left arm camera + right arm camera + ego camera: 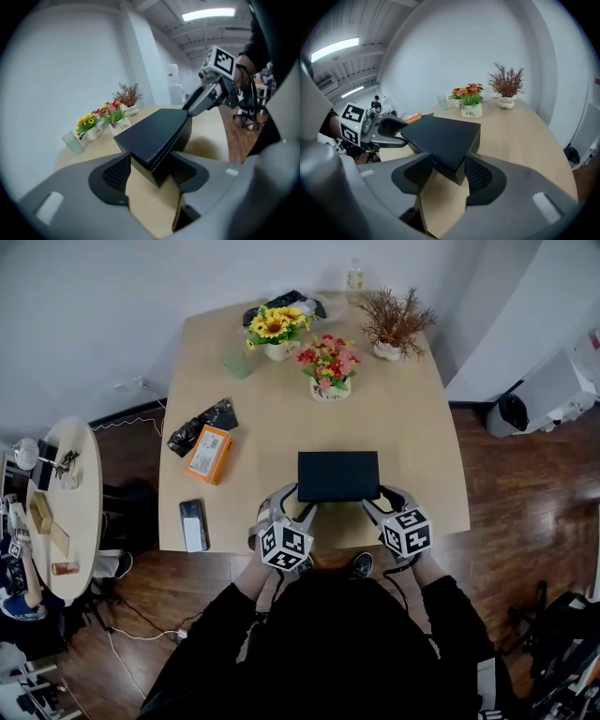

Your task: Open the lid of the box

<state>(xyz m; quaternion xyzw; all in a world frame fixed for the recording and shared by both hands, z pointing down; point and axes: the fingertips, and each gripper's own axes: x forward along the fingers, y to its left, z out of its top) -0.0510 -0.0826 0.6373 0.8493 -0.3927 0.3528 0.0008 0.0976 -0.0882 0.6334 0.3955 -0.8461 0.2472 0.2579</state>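
A flat black box (pixel 337 474) lies with its lid down near the front edge of the wooden table (pixel 412 418). My left gripper (pixel 295 501) is at its front left corner, and in the left gripper view that corner (pixel 154 136) sits wedged between both pads of the gripper (pixel 150 171). My right gripper (pixel 382 500) is at the front right corner. In the right gripper view the pads of the gripper (pixel 447 171) touch both sides of the box corner (pixel 440 136). Each gripper shows in the other's view: the right gripper (pixel 206 96), the left gripper (pixel 389 131).
Behind the box stand a red flower pot (pixel 328 367), a sunflower pot (pixel 277 332) and a dry twig pot (pixel 394 322). An orange packet (pixel 208 454), a black pouch (pixel 202 426) and a phone (pixel 194 524) lie at the table's left. A round side table (pixel 66 512) is further left.
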